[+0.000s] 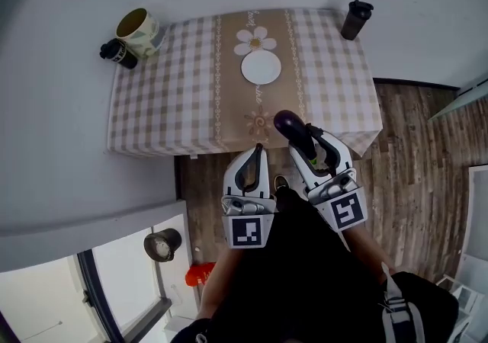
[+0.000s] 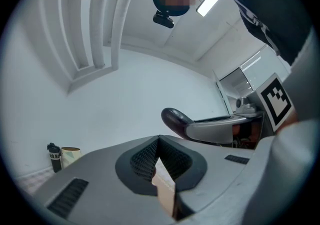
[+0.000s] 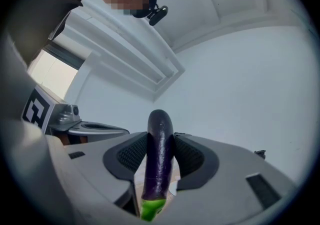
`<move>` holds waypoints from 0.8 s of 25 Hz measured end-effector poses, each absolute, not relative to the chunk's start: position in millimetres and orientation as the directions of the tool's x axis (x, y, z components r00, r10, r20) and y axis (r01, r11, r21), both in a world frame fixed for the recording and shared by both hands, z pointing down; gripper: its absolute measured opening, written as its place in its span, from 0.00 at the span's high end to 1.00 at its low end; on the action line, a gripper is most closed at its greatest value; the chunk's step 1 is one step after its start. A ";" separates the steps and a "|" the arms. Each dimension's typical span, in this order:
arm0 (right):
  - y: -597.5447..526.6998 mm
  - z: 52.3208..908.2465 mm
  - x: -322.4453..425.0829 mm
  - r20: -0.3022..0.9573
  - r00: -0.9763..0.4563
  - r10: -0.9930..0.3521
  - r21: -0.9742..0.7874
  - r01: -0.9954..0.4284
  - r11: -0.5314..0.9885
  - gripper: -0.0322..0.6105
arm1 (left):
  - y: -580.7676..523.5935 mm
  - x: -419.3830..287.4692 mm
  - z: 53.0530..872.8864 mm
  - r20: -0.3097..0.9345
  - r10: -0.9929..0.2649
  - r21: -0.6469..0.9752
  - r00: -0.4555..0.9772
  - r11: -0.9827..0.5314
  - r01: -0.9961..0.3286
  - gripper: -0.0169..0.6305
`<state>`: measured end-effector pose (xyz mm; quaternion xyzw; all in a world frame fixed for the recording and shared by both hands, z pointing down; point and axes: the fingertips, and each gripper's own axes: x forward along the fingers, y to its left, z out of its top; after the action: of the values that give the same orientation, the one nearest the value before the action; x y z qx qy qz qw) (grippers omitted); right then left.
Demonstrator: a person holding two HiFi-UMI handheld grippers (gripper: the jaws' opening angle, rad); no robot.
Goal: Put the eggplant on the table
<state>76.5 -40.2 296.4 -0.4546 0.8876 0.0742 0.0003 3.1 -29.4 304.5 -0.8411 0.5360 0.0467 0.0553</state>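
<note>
The dark purple eggplant (image 1: 288, 124) with its green stem end lies lengthwise between the pads of my right gripper (image 1: 306, 140), which is shut on it; its tip pokes out just over the near edge of the table (image 1: 175, 90). In the right gripper view the eggplant (image 3: 159, 154) stands up between the jaws of the right gripper (image 3: 160, 141). My left gripper (image 1: 258, 152) is beside it on the left, shut with nothing in it. The left gripper view shows the left gripper (image 2: 159, 141) with its pads meeting, and the eggplant's tip (image 2: 173, 119) off to the right.
The table wears a checked cloth with a white plate (image 1: 261, 67) on the middle runner. A mug (image 1: 137, 29) and a small black bottle (image 1: 118, 53) stand at the far left corner, a black shaker (image 1: 355, 20) at the far right. Wooden floor (image 1: 427, 158) lies right.
</note>
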 end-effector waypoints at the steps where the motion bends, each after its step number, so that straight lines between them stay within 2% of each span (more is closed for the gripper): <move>1: -51.5 298.0 82.3 -0.065 -0.591 -0.804 0.139 -0.803 0.579 0.67 | -40.1 6.4 306.9 -0.142 -0.901 -0.040 0.411 -0.410 -0.911 0.97; 11: -86.8 328.9 160.6 -0.094 -0.583 -0.807 0.054 -0.813 0.580 0.67 | -64.7 62.7 344.8 -0.087 -0.919 -0.090 0.385 -0.377 -0.922 0.97; 20: -119.9 337.0 183.1 -0.117 -0.549 -0.827 -0.017 -0.832 0.555 0.67 | -89.4 75.5 353.7 -0.053 -0.923 -0.119 0.380 -0.372 -0.920 0.97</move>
<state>183.1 -119.9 337.0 -0.4714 0.8799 0.0201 0.0558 75.5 -89.4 353.7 -0.8282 0.5566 -0.0114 0.0644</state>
